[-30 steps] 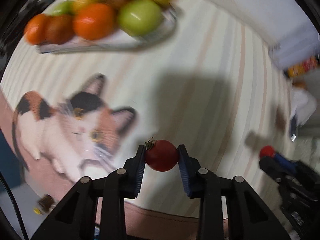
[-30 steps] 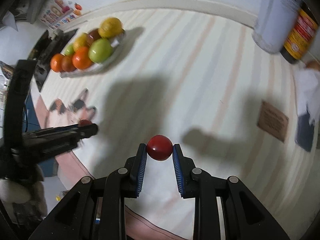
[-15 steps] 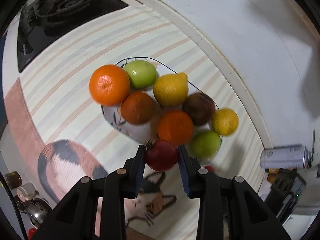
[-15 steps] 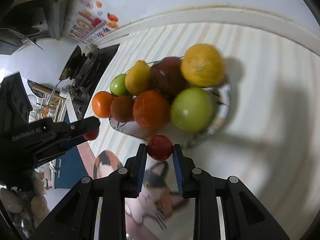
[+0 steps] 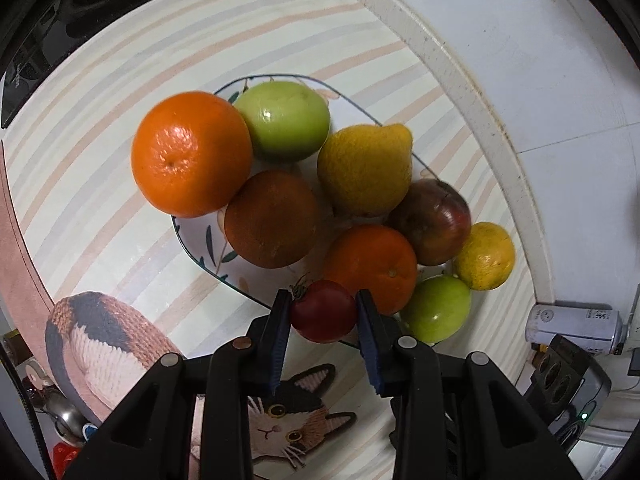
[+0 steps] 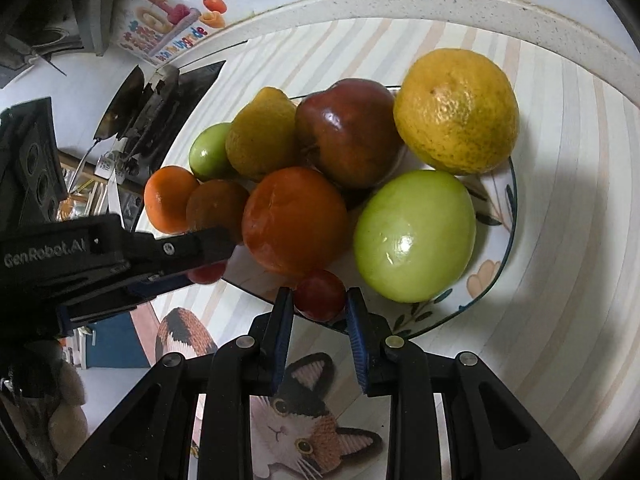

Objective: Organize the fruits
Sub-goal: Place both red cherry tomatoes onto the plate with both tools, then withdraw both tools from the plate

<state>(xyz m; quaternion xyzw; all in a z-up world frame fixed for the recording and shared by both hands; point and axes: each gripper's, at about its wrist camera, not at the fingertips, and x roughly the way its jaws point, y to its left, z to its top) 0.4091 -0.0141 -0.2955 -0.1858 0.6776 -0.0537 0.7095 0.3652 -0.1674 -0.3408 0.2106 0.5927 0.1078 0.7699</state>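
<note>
A white flower-patterned plate (image 5: 192,236) on the striped mat holds several fruits: oranges (image 5: 191,154), green apples (image 5: 286,120), a lemon (image 5: 366,168), a dark red apple (image 5: 434,222) and a yellow citrus (image 5: 486,256). My left gripper (image 5: 323,320) is shut on a small red tomato (image 5: 323,311) with a stem, right at the plate's near rim beside an orange (image 5: 372,266). My right gripper (image 6: 320,300) has a second small red tomato (image 6: 320,295) between its pads over the plate's rim (image 6: 480,280). Its jaws are opening, with the pads still touching. In the right wrist view the left gripper (image 6: 208,260) comes in from the left.
A cat picture (image 5: 288,424) is printed on the mat under both grippers. A grey can (image 5: 572,328) lies at the right by the wall. A black stove top (image 5: 80,0) is at the far left. A raised white counter edge (image 5: 480,92) runs behind the plate.
Both grippers carried their tomatoes across the mat to the plate's near rim. The plate and its fruit now fill both views. The left gripper has also rolled.
</note>
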